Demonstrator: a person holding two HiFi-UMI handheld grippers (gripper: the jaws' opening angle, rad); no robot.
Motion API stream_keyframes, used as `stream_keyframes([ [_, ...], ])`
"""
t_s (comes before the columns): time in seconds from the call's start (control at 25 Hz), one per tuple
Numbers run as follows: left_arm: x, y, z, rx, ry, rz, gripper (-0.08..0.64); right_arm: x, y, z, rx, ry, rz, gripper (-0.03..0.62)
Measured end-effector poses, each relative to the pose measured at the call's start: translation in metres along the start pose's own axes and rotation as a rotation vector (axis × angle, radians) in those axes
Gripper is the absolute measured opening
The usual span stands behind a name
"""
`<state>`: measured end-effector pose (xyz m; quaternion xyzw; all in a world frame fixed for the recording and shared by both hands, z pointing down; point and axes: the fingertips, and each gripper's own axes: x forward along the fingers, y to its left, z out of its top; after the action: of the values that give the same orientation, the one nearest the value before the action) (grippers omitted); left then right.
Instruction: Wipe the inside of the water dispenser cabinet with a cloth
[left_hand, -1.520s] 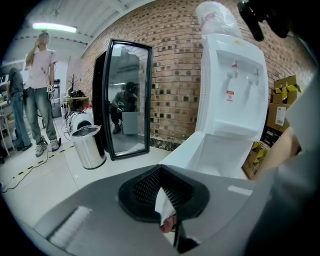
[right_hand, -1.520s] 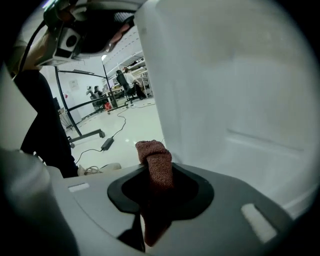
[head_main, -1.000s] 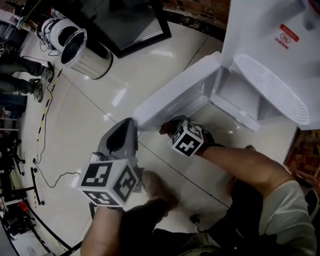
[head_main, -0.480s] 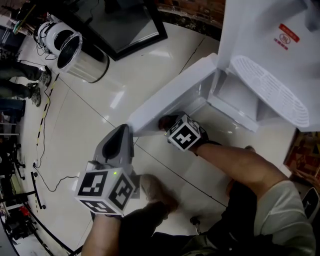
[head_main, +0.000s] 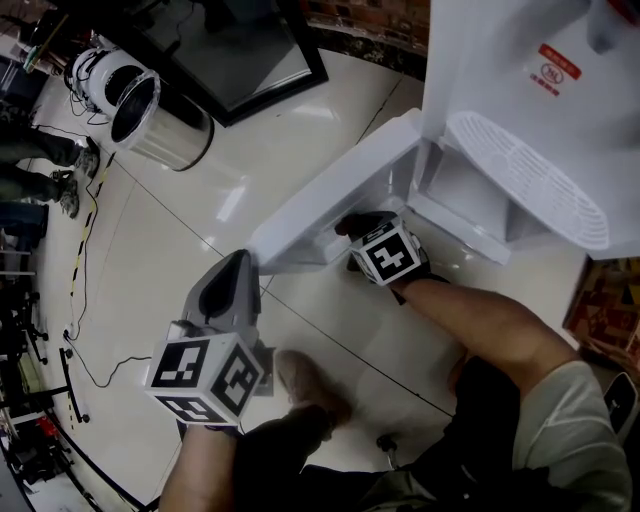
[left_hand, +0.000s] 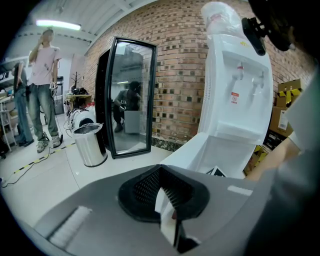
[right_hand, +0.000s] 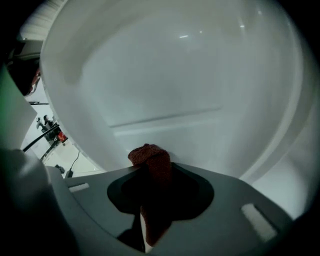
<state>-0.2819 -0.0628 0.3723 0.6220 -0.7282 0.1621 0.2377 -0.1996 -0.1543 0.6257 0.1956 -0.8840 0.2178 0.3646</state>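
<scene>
Head view: the white water dispenser stands at upper right and carries a red-and-white label whose print is too small to read. Below its ribbed drip tray the cabinet door hangs open towards the left. The right gripper sits at the mouth of the cabinet, just beside the door's lower edge, its marker cube facing up. The left gripper is held apart over the tiled floor, short of the door. A steel bin and a framed mirror stand well away at upper left. Left gripper view: the left gripper has its jaws pressed together with nothing between them. The dispenser rises ahead against a brick wall, its small red label again illegible, with cardboard boxes at its right and a person standing far left. Right gripper view: the right gripper has its jaws partly closed and clamped on a dark red cloth, which bunches up beyond the tips. A smooth white moulded surface with one shallow ridge fills the view close ahead; whether the cloth touches it cannot be told.
</scene>
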Motion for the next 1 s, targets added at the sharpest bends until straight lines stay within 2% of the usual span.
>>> stream_keyframes([
  [0.44,0.002,0.001,0.0,0.014,-0.014,0.02,0.0,-0.034,-0.097,0.001,0.172,-0.072,-0.215,0.11],
  [1.0,0.004,0.002,0.0,0.022,-0.013,0.047,0.0,-0.076,-0.158,-0.013,0.207,-0.075,-0.364,0.109],
])
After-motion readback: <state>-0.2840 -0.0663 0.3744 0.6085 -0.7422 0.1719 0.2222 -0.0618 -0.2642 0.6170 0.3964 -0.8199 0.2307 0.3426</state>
